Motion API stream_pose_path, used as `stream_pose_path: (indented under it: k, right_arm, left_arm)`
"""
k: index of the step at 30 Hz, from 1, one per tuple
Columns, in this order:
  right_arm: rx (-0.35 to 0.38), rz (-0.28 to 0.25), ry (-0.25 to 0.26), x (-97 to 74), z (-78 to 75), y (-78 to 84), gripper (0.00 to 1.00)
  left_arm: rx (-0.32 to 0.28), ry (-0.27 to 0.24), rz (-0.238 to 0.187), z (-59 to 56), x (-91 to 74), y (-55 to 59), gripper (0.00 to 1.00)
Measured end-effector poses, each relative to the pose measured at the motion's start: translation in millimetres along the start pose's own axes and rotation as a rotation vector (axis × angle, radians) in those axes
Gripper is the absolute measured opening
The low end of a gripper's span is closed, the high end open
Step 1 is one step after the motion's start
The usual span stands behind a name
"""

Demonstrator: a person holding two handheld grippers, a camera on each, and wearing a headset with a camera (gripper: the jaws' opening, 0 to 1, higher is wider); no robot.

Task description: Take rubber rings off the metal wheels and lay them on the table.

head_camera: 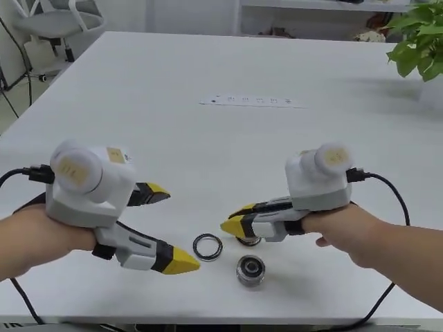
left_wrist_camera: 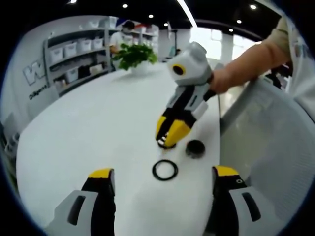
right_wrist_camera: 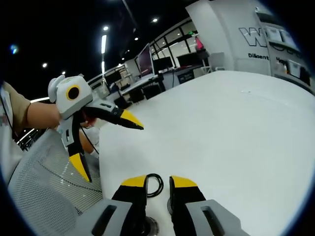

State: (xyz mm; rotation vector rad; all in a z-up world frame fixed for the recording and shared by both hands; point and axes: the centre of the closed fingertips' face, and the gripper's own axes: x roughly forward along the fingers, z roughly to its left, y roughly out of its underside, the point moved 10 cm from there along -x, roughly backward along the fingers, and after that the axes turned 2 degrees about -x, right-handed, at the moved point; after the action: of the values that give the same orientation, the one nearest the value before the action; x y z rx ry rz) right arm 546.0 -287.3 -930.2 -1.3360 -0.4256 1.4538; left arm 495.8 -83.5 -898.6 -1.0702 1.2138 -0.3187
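Head view has one ring (head_camera: 196, 247) already lying loose on the bench (head_camera: 228, 145), close to the near edge and about midway along it. Just beside it, nearer that edge, stands a wheel (head_camera: 250, 270). A second wheel (head_camera: 249, 241) sits just behind that one, under the tips of the right hand-held gripper (head_camera: 234, 225).

The step in hand looks like stripping the second wheel. The right hand-held gripper's jaws are drawn close with only a slim gap, tips angled down at the wheel. Whether they actually pinch the wheel or its ring, I cannot tell. The left hand-held gripper (head_camera: 173, 227) is spread wide, hanging near the loose ring and touching nothing.

To do this well, one tool should pin the metal body firmly. The other should catch only the rubber at the rim and peel it up and over, not drag the whole wheel across the bench. The spread left jaws would need to narrow a good deal before they could nip something so thin. The loose ring is close enough to be knocked, so approach from the far side.

The ring lies flat with its opening facing up. Being round, it has no long axis and points no way along the bench. Both wheels rest on a flat face, bore upward.
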Motion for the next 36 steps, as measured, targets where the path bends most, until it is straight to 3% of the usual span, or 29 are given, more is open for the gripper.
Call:
stream_pose_path:
  k: [18,27,36]
  right_arm:
    - [0.026,-0.079,0.082,-33.0,-18.6,3.7,0.19]
    - [0.039,-0.076,0.112,-43.0,-27.7,17.4,0.2]
    - [0.027,-0.064,0.098,-42.2,-28.7,27.0,0.2]
  left_arm:
    - [-0.032,0.011,-0.009,6.2,13.0,-8.0,0.76]
    - [-0.026,0.025,0.003,6.0,26.2,-11.4,0.71]
    - [-0.014,0.039,0.014,6.9,42.0,-15.9,0.64]
